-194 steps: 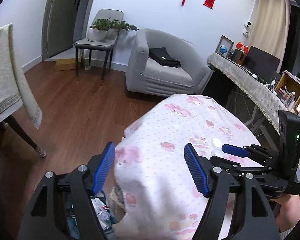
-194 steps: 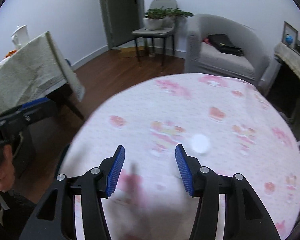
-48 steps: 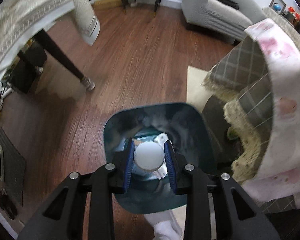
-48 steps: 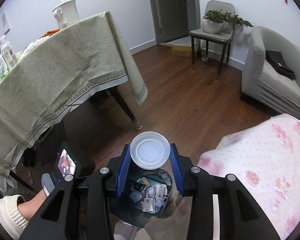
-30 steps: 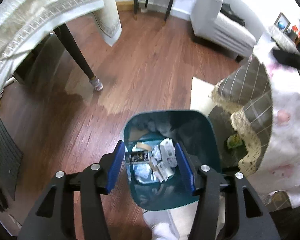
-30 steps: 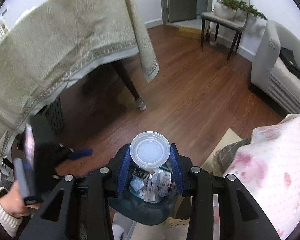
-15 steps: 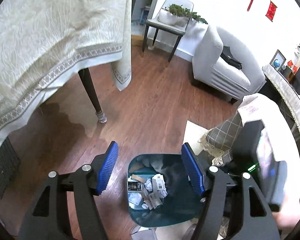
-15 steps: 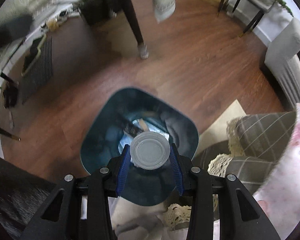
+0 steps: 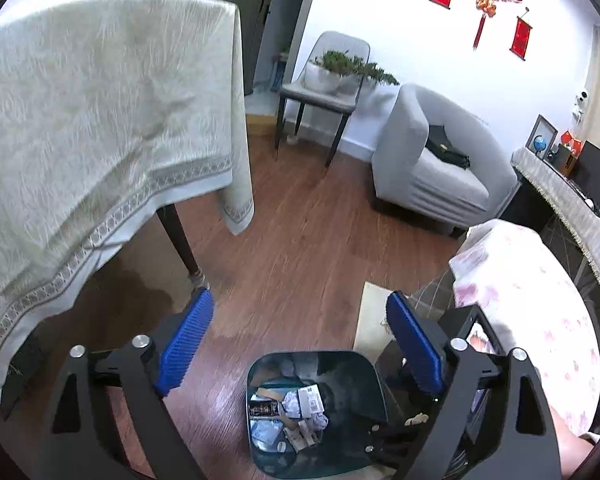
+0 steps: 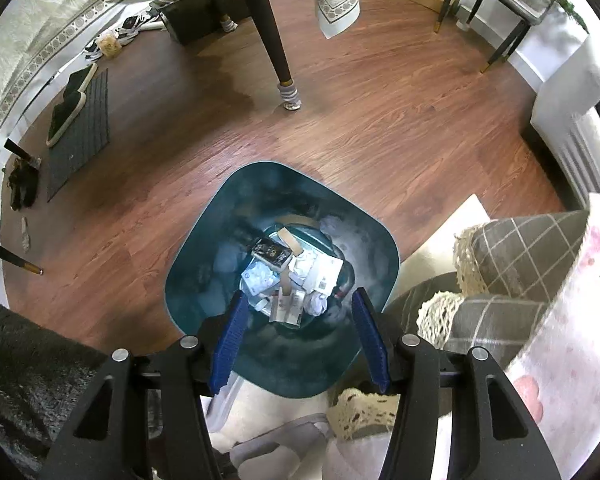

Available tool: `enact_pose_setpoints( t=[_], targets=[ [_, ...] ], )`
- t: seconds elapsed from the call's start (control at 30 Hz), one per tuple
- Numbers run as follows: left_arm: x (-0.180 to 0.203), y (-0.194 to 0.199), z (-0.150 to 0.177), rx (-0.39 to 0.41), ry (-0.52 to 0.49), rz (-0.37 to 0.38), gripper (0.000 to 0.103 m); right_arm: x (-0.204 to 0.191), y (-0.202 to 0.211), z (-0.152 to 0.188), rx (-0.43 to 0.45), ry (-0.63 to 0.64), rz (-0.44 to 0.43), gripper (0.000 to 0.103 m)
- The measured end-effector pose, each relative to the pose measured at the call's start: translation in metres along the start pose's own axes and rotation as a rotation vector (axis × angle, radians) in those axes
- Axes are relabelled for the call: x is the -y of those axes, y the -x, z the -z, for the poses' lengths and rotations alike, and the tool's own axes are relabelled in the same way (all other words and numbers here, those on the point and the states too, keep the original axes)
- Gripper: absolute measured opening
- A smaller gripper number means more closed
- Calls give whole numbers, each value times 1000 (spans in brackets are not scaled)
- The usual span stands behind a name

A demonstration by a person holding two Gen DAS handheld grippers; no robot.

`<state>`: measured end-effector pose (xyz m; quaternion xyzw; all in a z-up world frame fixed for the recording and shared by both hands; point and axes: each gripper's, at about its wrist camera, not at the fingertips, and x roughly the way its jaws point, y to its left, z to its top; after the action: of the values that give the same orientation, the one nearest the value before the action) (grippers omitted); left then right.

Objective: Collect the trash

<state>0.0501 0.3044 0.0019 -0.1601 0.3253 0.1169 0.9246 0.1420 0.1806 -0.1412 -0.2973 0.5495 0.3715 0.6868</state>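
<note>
A teal trash bin stands on the wooden floor with paper and wrapper trash at its bottom. My right gripper is open and empty, right above the bin's mouth. My left gripper is open and empty, higher up and behind the bin, which shows low in the left wrist view with the trash inside. The round plastic lid is not clearly visible in either view.
A table with a beige cloth and a dark leg stands to the left. The pink-clothed table is on the right, over a checked cloth. A grey armchair and a chair with a plant stand farther back.
My right gripper has opened and the round plastic lid has left it over the bin. My left gripper has risen and tilted up, still open and empty.
</note>
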Motion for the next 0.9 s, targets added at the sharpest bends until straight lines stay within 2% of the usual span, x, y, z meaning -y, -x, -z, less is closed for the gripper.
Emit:
enact_pose_setpoints(
  t=[0.17,0.3,0.53,0.67,0.8,0.9],
  targets=[
    [12,19,-9,46,-10,20,95,6,35,5,98,-15,-12,54],
    [31,29,-10,109,-100,-25,97,13,69,13,179,-56,-12,54],
    [54,29,2,91,-182,4,97,38,131,38,336,-162,27,55],
    [67,41,10,87,-186,10,97,50,164,66,427,-228,61,73],
    [81,60,26,73,-226,1,97,59,191,99,503,-265,146,83],
    [89,75,38,73,-246,-6,97,70,209,128,543,-314,173,90]
  ],
)
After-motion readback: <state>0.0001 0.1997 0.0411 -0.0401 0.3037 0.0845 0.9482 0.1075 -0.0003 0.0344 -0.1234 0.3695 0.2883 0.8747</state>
